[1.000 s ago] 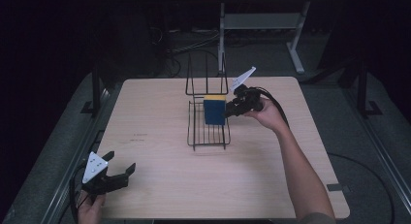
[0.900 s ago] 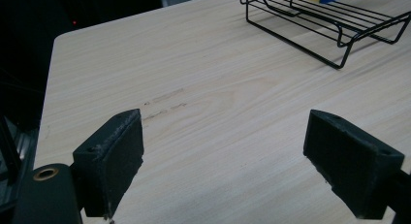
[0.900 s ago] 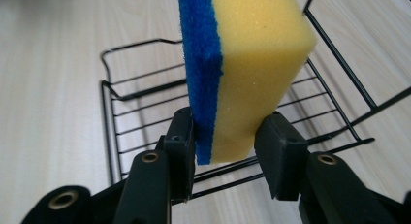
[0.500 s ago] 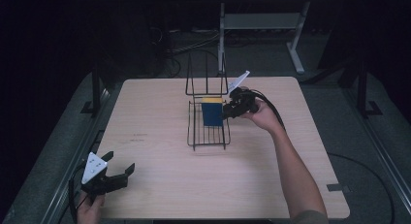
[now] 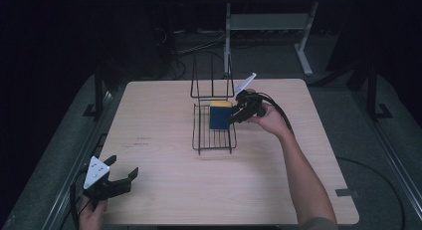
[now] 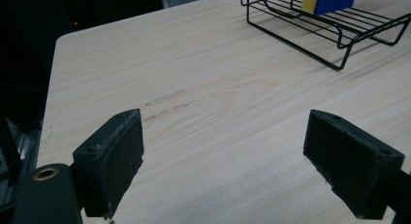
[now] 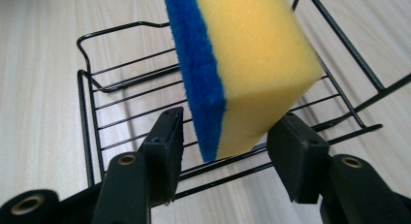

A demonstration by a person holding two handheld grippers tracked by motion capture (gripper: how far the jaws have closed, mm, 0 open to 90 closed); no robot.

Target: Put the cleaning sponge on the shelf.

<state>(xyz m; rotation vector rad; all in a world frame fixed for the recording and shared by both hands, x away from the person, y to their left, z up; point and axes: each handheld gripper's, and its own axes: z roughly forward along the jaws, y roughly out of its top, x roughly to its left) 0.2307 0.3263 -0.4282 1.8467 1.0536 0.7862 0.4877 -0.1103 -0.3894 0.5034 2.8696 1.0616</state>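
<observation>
The right gripper (image 7: 223, 151) has just been opening: its jaws stand apart on either side of the sponge (image 7: 242, 64), pads clear of it, apparently letting it go. The sponge stands on edge in the wire rack (image 5: 214, 135), blue face sideways, likely left to drain. The left gripper (image 5: 117, 180) waits wide open over the counter (image 5: 164, 190), holding nothing.

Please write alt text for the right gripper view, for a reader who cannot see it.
A thick yellow foam sponge with a blue scouring side stands tilted on a black wire rack, between the right gripper's two black jaws, which have just been opening and stand slightly apart from it. The rack rests on a pale wooden table.
</observation>
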